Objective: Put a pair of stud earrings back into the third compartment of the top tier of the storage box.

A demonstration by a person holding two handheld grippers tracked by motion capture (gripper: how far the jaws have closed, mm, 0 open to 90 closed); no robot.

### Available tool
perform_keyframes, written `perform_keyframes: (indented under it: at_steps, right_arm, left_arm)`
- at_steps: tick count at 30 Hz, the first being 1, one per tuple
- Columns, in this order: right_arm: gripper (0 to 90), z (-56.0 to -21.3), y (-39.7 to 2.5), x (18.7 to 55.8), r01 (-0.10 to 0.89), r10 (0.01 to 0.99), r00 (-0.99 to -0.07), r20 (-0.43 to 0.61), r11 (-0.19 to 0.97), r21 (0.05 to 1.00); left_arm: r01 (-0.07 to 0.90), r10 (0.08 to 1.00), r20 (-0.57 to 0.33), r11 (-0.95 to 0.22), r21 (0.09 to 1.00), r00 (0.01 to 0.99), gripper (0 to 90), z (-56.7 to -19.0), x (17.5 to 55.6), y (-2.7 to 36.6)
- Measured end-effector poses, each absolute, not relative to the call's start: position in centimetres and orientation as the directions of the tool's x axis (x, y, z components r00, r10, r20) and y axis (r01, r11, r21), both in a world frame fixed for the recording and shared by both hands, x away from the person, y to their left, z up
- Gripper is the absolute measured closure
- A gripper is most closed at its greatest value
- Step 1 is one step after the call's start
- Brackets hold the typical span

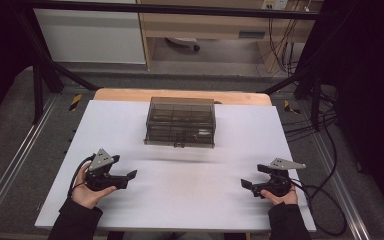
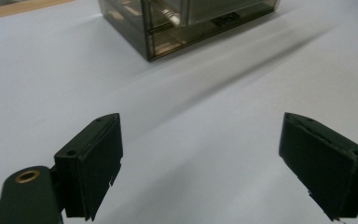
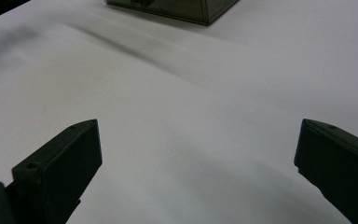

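From above, I see a smoky clear drawer box (image 1: 181, 121) on the white tabletop (image 1: 180, 185); my left tongs (image 1: 126, 179) and right tongs (image 1: 247, 186) rest nearer me. Left gripper view: jaws wide apart, empty, box ahead. Right gripper view: likewise.

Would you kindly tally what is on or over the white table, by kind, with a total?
Smoky transparent drawer box: 1
Handheld grippers, left gripper and right gripper, both open and empty: 2
Total: 3
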State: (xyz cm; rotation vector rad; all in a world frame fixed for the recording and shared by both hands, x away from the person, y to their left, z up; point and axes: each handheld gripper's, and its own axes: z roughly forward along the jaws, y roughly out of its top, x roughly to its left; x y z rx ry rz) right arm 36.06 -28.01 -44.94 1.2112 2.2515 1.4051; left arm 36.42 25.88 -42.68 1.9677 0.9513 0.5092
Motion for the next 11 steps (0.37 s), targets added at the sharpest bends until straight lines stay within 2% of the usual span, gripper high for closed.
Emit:
perform_keyframes:
  at_steps: [11]
  right_arm:
    - [1.3,-45.0,-28.0,36.1,0.526,0.740,-0.634,0.223,0.202,0.827]
  left_arm:
    - [0.459,0.787,-0.008,-0.352,0.816,0.617,12.6,-44.0,36.1,27.4]
